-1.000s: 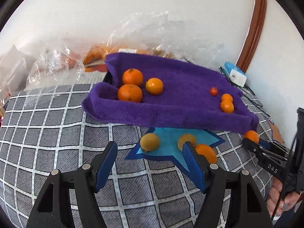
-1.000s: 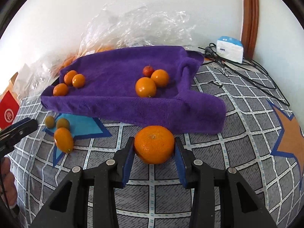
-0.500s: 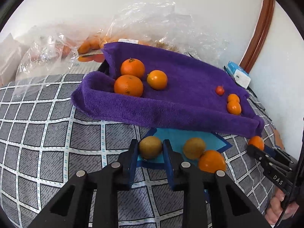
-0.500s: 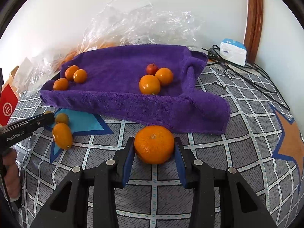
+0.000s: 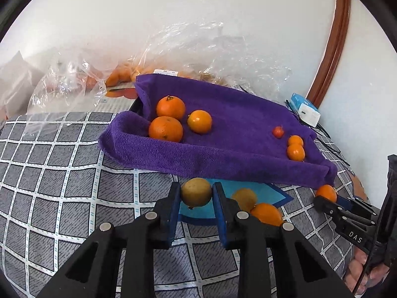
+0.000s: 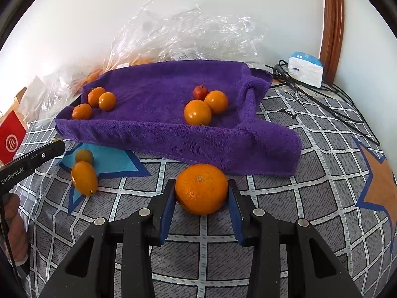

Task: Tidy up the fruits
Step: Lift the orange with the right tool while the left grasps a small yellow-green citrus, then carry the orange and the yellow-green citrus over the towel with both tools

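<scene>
Two fruits held low over a checked cloth (image 6: 310, 173).
A yellowish fruit (image 5: 196, 192) is clamped by the left gripper (image 5: 196, 195); an orange (image 6: 201, 188) is pinched by the right gripper (image 6: 201, 193), both aimed level toward a purple towel (image 6: 161, 114).

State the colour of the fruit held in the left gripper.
Dull yellow-green fruit, clamped in the left gripper; the left wrist view shows it best.

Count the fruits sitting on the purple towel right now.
6 on the purple towel: three oranges at its left end, two oranges and one small red fruit near its right end. Folds could hide more.
</scene>
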A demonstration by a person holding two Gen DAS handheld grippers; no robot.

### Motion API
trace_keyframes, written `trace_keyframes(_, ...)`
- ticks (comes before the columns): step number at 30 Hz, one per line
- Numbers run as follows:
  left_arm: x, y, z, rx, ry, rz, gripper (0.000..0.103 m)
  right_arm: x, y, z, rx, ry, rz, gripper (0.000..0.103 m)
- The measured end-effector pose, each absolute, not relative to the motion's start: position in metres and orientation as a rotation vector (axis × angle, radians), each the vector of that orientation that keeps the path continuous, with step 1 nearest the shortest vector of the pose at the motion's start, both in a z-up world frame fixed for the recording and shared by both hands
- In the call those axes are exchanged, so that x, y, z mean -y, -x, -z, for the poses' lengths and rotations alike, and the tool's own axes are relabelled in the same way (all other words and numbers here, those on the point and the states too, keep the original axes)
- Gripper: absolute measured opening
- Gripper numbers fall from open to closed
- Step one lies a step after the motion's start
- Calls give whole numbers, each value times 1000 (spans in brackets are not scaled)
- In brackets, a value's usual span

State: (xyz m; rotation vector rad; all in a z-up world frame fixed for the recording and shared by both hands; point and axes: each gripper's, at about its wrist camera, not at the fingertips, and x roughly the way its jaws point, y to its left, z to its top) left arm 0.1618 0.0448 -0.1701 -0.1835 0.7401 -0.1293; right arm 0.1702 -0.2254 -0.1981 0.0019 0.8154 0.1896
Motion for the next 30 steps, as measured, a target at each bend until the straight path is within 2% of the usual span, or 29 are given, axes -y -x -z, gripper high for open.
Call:
trace_keyframes(15, -41, -151, 160, -654, 177, 96, 25, 232, -168, 196, -801, -48, -228, 40)
trace_keyframes(30, -56, -153, 157, -658, 225, 38, 25, 244, -162, 192, -799, -62, -182, 40)
